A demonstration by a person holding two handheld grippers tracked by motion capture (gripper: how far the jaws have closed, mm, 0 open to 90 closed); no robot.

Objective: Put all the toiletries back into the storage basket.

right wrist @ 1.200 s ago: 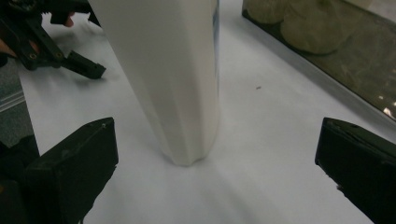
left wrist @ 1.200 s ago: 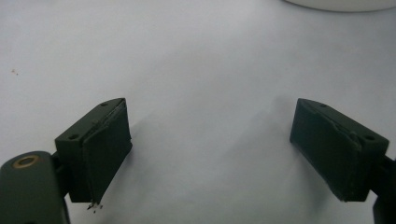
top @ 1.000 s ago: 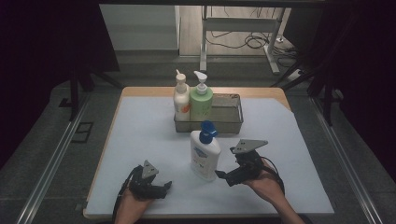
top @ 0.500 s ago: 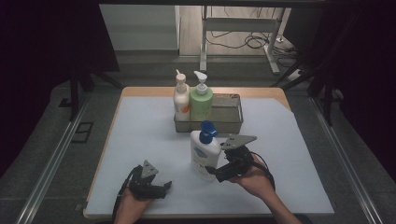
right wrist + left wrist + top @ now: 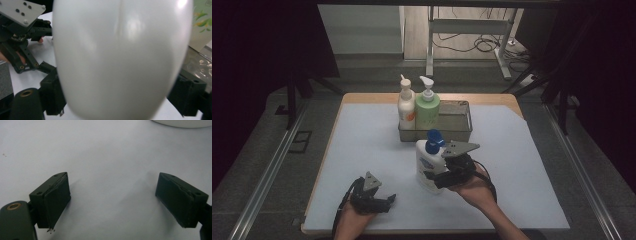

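The right gripper is closing in on the white bottle with the blue cap, which is standing upright near the table's centre, at six o'clock from the wire basket. In the right gripper view the bottle is sitting between the jaws, one on either flank; whether they are pressing it yet, I cannot tell. The left gripper is resting at seven o'clock, jaws spread wide over bare table.
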